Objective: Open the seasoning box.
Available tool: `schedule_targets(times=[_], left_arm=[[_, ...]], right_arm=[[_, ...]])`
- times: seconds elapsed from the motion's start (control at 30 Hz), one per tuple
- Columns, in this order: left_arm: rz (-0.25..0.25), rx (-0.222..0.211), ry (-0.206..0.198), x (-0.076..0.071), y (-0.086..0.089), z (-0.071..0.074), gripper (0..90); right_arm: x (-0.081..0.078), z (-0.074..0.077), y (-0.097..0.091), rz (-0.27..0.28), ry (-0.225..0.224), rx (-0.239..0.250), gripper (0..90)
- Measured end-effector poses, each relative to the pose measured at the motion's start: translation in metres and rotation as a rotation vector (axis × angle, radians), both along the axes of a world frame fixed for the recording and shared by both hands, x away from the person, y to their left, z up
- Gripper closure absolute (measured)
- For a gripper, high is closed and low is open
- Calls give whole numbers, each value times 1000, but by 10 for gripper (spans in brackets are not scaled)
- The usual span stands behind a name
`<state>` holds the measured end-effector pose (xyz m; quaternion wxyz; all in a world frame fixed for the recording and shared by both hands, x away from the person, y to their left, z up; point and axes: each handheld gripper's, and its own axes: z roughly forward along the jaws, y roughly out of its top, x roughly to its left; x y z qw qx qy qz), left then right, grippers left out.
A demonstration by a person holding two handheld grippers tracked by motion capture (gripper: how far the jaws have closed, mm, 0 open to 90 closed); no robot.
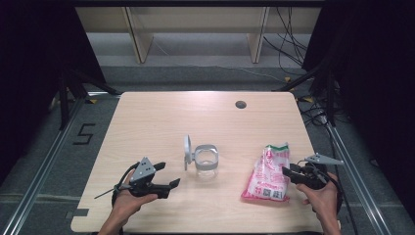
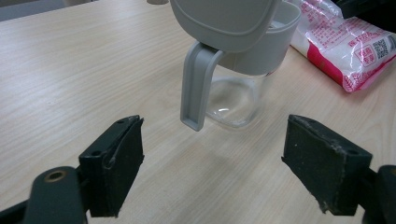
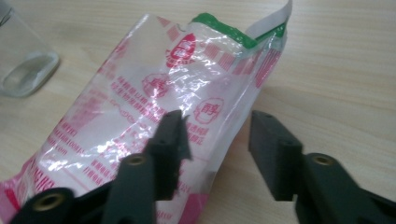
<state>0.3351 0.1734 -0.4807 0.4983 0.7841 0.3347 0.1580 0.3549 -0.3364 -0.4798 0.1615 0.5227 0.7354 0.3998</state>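
Right gripper view puts us closest to the work: our right gripper [image 3: 217, 140] has its two black, matte jaws partly apart, and the edge of the plastic bag [image 3: 154, 107] lies between them, one jaw over the crinkled film, the other over bare wood just beside it. Whether either pad presses the film we cannot tell, as the near jaw is blurred. The bag is glossy and clear, printed in pink and red with a green band at its far end, and filled with something white. Beyond the jaws, off to one side, sits the rounded base of a clear jar [image 3: 23, 60].

From the left gripper view, our left gripper [image 2: 212, 163] stands wide open and holds nothing; its pads are rough and worn at the edges. Straight ahead of the gap stands the jar, transparent below a smooth grey collar, with its grey lid [image 2: 224, 21] flipped up. All rests on a pale wood-grain table [image 1: 161, 117].
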Motion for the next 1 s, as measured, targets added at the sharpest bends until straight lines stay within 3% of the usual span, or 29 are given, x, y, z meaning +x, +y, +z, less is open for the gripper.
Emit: schedule_targets(times=[0.07,0.13,0.17,0.2,0.23,0.33,0.4,0.47,0.5,0.53,0.63,0.67,0.7,0.73,0.8,0.83,0.87,0.9,0.93,1.0], left_arm=[[4,-7,4,-1,-1,-1,193],[0,-4,7,-1,-1,-1,193],[4,2,6,-1,-1,-1,193],[-5,11,-4,0,-1,-1,193],[6,2,11,-1,-1,-1,193],[-11,17,-5,0,0,-1,193],[-6,12,-4,1,0,-1,193],[2,-6,13,-1,-1,-2,193],[-1,-5,11,-1,-1,-2,193],[-7,2,1,0,-1,-1,193],[1,6,9,-1,-1,-2,193],[4,-3,13,-1,-1,-2,193],[-1,-2,10,0,-1,-2,193],[0,1,9,0,-1,-2,193],[-8,10,3,1,0,-2,193],[-12,12,-1,1,0,-2,193],[-14,13,0,1,0,-2,193],[-15,12,-2,1,0,-2,193],[-6,10,3,1,-1,-2,193],[-8,16,0,1,0,-2,193]], right_arm=[[3,-2,1,-41,19,49,467],[8,-4,0,-36,13,40,449],[7,-3,3,-56,48,78,429],[12,-5,1,-16,27,57,422],[14,-5,1,-20,24,30,424],[19,-6,2,-16,37,45,419],[19,-6,5,-45,77,67,415],[24,-9,4,-5,53,74,418],[23,-9,7,-42,74,86,418],[25,-9,5,-20,56,50,418],[25,-11,9,-41,85,92,424],[27,-12,6,-8,68,80,429],[27,-13,7,-22,65,73,431],[26,-13,9,-33,94,97,432],[28,-14,8,-25,83,92,438],[28,-15,9,-28,105,114,447],[31,-17,8,-11,84,101,454],[29,-16,9,-31,100,92,461],[31,-18,9,-3,95,108,472],[31,-19,8,-7,93,97,484]])
